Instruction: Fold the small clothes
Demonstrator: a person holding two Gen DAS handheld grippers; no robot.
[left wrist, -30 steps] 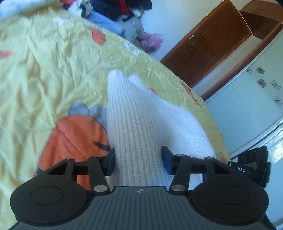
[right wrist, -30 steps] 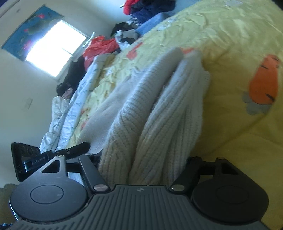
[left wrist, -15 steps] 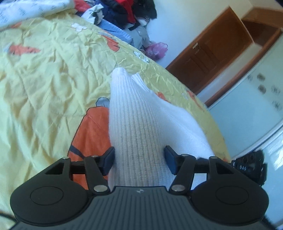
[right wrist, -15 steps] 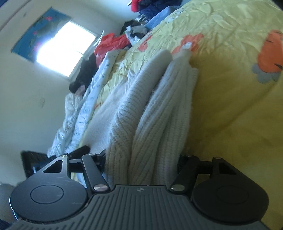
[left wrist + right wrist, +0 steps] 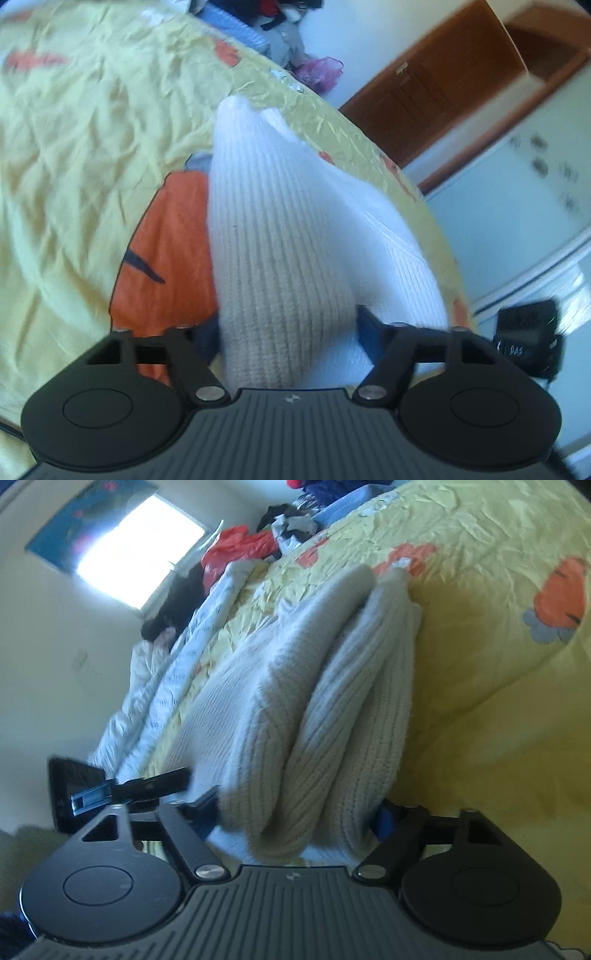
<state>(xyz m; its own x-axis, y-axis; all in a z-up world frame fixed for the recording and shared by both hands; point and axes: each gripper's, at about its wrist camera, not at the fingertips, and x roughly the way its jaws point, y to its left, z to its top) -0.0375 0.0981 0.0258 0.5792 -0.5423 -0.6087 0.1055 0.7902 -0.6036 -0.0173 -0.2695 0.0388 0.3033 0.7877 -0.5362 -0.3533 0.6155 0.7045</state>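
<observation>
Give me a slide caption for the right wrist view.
Right claw clamped on a folded cream knit garment over the yellow bedspread.

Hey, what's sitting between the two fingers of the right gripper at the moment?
A thick bundle of folded cream ribbed knit garment fills the gap of the right gripper, over the yellow bedspread. The right wrist view shows it.

A bright window [image 5: 142, 550] with a blue hanging [image 5: 51, 535] above it lights pale walls — across the room, a brown wooden door [image 5: 432, 99] and a heap of clothes [image 5: 280, 33].
</observation>
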